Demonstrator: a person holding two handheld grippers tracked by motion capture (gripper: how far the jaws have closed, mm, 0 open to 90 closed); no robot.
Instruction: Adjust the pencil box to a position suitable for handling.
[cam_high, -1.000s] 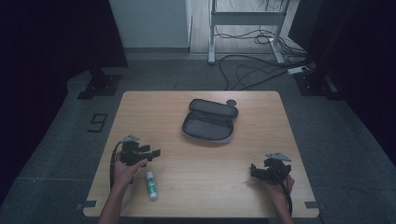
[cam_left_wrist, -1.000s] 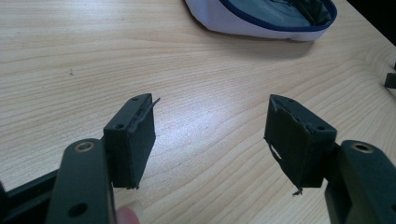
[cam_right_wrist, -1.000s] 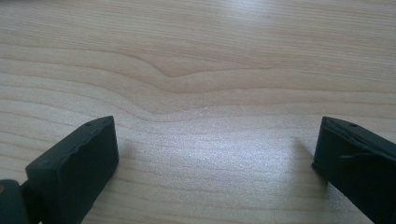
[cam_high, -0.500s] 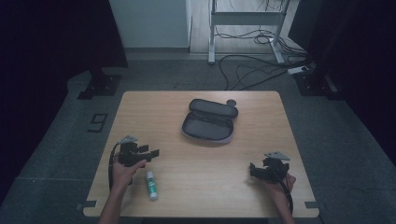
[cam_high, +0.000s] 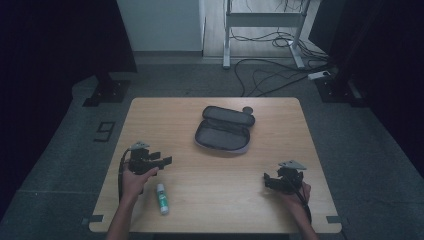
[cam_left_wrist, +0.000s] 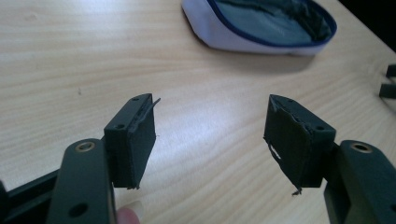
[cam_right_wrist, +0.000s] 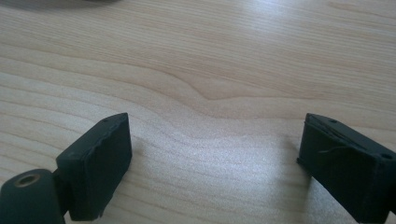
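Grippers parked, tube and pouch waiting

Table (cam_high: 210, 165) scene: the person has both tools low over the wood and neither one has grabbed anything. The left gripper (cam_high: 166, 160) has its jaws standing wide apart with nothing but bare table between them, and the right gripper (cam_high: 266, 181) is wide too, though its jaws have just been closing a little, still with nothing between them.

The small white tube with a green label (cam_high: 161, 198) lies flat just behind and to the side of the left gripper's fingers (cam_left_wrist: 135, 140), close to that hand, not touching the tool. It looks like the thing that side will go for, since it's the nearest. The open pouch (cam_high: 222, 132) sits well ahead of both sets of fingers, unzipped with its dark inside facing up, probably so something can be dropped in without a second hand fiddling with the flap. In the left gripper view its pale, blue-edged rim (cam_left_wrist: 247, 39) shows beyond the jaws.

Label on the tube is too small to read. No other writing can be made out.
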